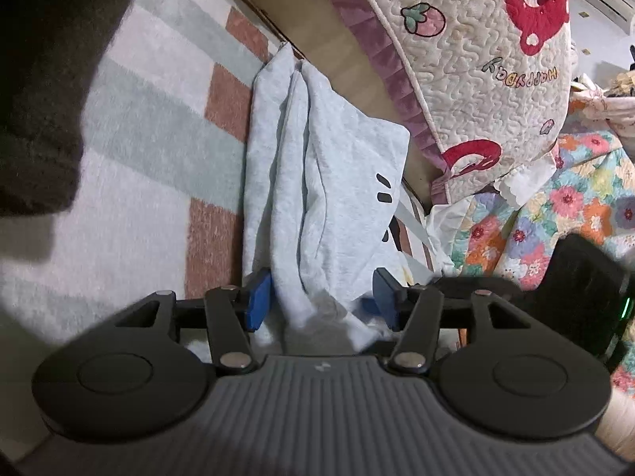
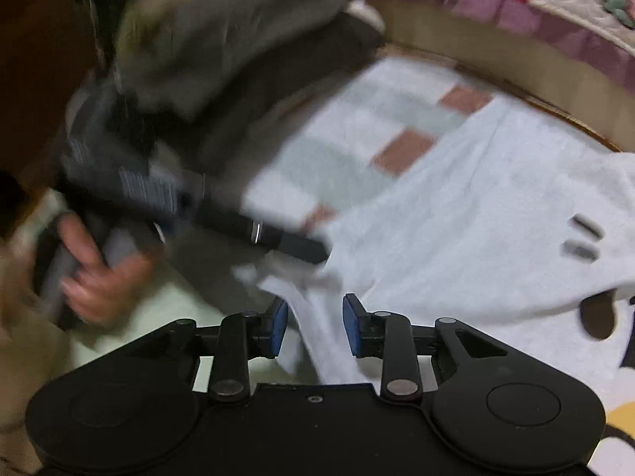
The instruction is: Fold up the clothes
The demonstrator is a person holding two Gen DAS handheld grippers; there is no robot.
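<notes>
The pale blue garment [image 1: 317, 182] lies on the checked rug [image 1: 151, 127], its long axis running from the left gripper [image 1: 321, 297] out toward 12 o'clock, where its far end meets the brown bed base [image 1: 349, 59]. Its near end sits bunched between the left jaws, which stand apart with the blue pads clear of the cloth on either side.

In the right wrist view, which is blurred, the right gripper [image 2: 315, 325] has a narrow white strip of the same garment [image 2: 456, 214] running between its jaws; these also stand apart, not pressing. The body of the cloth spreads toward 1 and 2 o'clock. The left gripper is judged nearer the bulk.

At 10 o'clock in the right view the person's hand [image 2: 99, 273] holds the other gripper's handle. The quilted cover [image 1: 468, 59] hangs over the bed at 1 o'clock, a dark cloth [image 1: 39, 79] at 10 o'clock.
</notes>
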